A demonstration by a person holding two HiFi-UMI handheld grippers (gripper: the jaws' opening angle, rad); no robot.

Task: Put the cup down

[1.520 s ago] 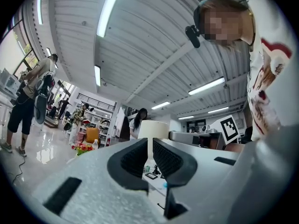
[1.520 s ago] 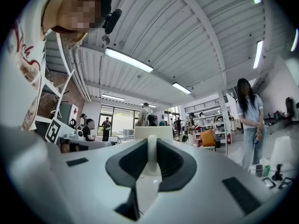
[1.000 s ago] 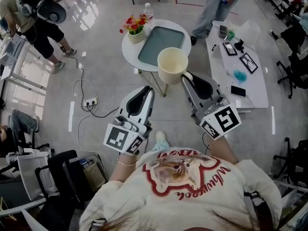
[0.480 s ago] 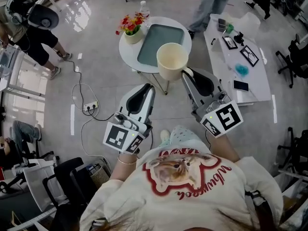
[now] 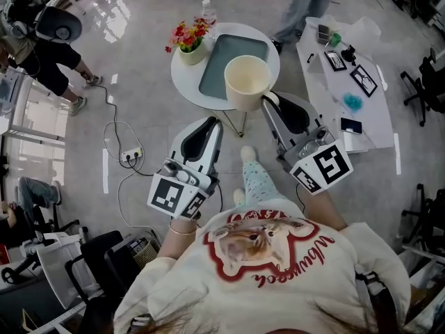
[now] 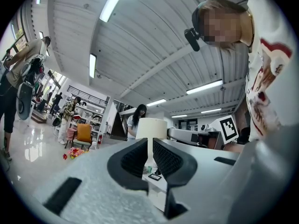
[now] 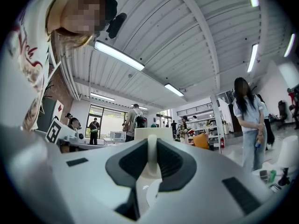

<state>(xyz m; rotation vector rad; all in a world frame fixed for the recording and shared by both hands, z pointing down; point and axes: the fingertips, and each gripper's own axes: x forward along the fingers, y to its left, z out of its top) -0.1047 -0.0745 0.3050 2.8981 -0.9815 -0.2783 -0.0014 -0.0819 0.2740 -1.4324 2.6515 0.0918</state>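
A cream cup [image 5: 247, 81] hangs upright in the air by its handle, with my right gripper [image 5: 268, 103] shut on that handle. In the head view the cup overlaps the near right edge of the round white table [image 5: 183, 76] and the grey tray [image 5: 231, 56]. In the right gripper view the handle [image 7: 152, 154] stands pinched between the dark pads, the cup body [image 7: 152, 133] just beyond. My left gripper [image 5: 213, 126] floats to the left and nearer, shut and empty. In the left gripper view its jaws [image 6: 150, 155] frame the cup [image 6: 152, 127].
On the round table stand a pot of red and yellow flowers [image 5: 186, 39] and a water bottle [image 5: 206, 11]. A long white table [image 5: 361, 120] with frames and a phone is at the right. A cable and power strip [image 5: 128, 153] lie on the floor; people stand around.
The person has stepped forward, one leg now showing below. Both grippers and the cup have come closer to the round table; the cup now overlaps its near right edge.
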